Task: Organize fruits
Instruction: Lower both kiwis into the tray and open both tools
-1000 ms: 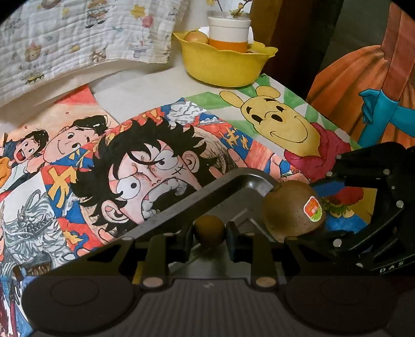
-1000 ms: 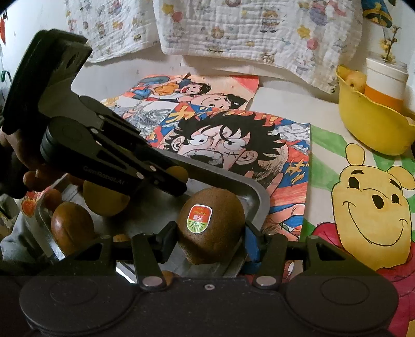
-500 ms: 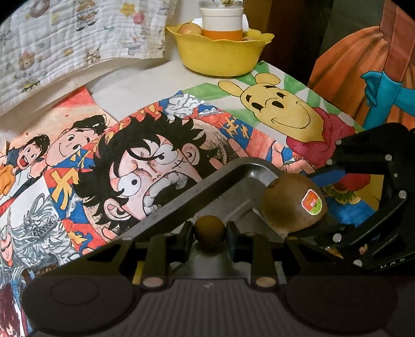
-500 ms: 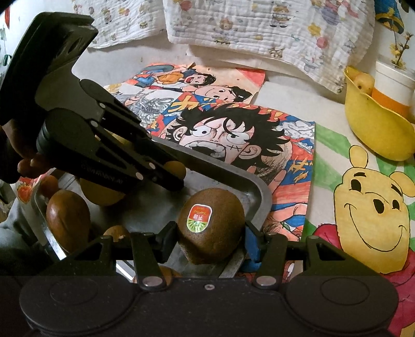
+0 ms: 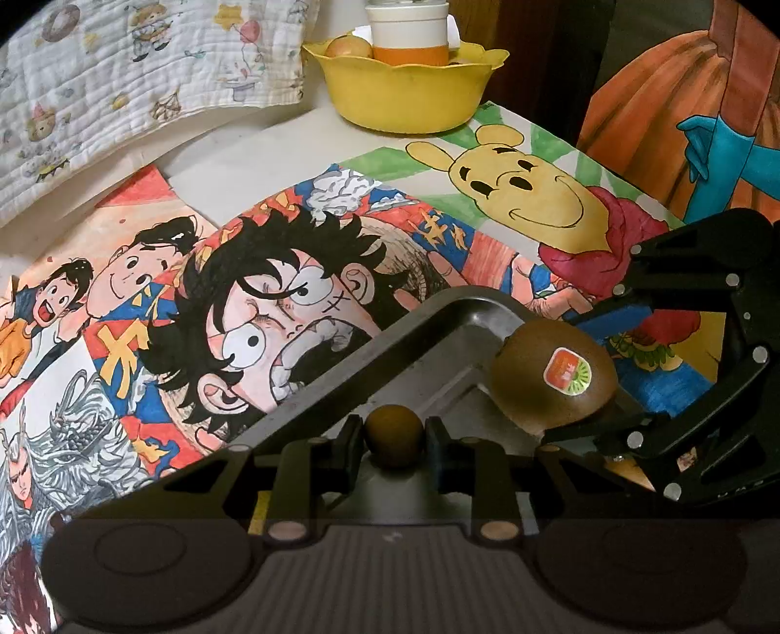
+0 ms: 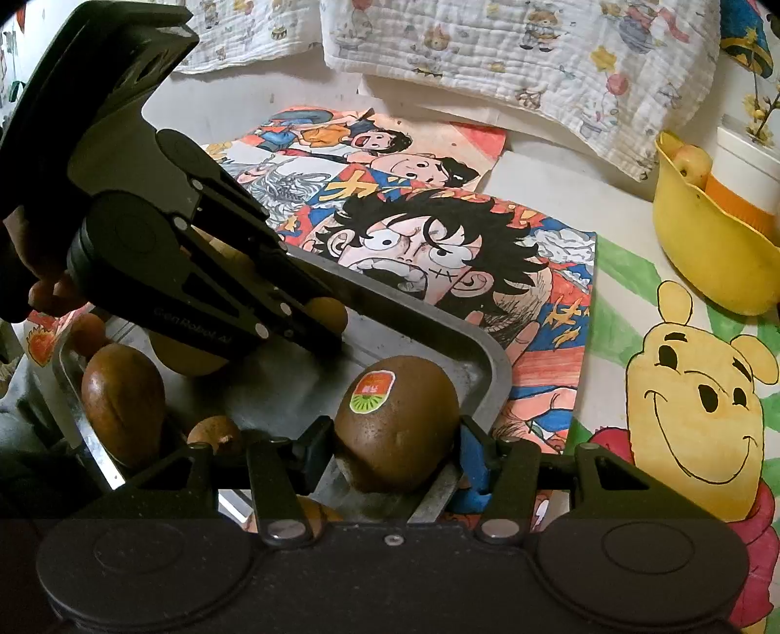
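I note both grippers black: left gripper (image 5: 394,436), right gripper (image 6: 396,446). Kiwi (image 6: 396,422) dull brown, sticker red over green. Small round fruit (image 5: 394,434) olive-brown. Tray (image 5: 441,336) dark grey metal. Bowl (image 5: 404,92) at the table's far edge yellow, scalloped rim; cup (image 5: 408,34) inside it white with an orange band. Quilted cloth (image 6: 512,49) white, small cartoon prints. Drawings (image 5: 292,292) in red, blue, black; bear drawing (image 6: 697,395) yellow.
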